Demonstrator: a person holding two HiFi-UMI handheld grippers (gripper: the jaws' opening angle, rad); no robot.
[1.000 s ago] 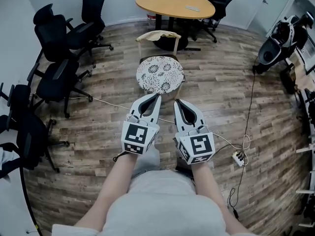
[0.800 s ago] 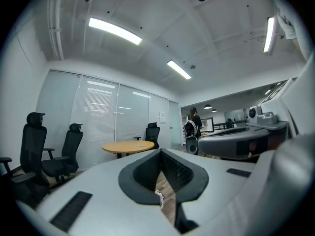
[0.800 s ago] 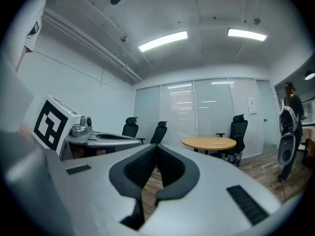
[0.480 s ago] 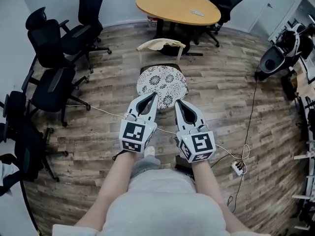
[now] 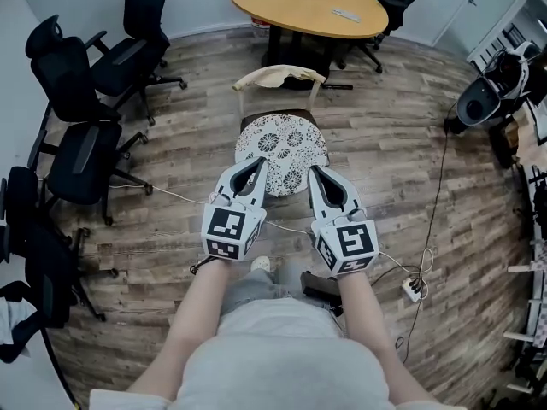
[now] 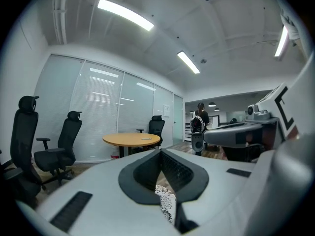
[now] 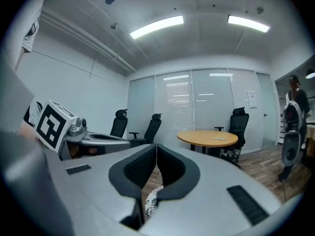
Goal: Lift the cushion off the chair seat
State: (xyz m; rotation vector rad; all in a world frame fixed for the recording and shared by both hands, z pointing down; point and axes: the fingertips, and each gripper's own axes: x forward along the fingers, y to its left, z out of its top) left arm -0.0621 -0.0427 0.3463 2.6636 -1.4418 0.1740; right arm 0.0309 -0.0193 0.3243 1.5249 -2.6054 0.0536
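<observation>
Jaws pressed together on both grippers, with nothing pinched between them. In each gripper view the dark jaw faces meet in a closed seam. A sliver of the patterned cushion [image 6: 166,201] shows low in the frame beyond them. In the head view the left gripper [image 5: 259,162] and right gripper [image 5: 314,171] sit side by side at the centre of the frame, tips pointing toward the top of the picture.

Just past the tips lies the cushion, round and white with a dark floral print. It lies flat on the seat of a small chair [image 5: 279,77] with a pale backrest, in the upper middle of the frame.

Compared with a second ago, the chair and cushion have slid down the frame toward the grippers. Then, a strip of wooden floor [image 5: 402,161] showed between the tips and the cushion's near edge. Now the tips overlap that edge in the picture, though whether they touch it cannot be told. The jaws have stayed closed throughout.

This reads as the approach nearly finished and the lift not yet begun, since the cushion rests undisturbed on the seat. The jaws would likely need to spread before they could take its rim.

A round table [image 5: 308,2] stands at the top of the frame, and black office chairs [image 5: 85,148] line the left side.
</observation>
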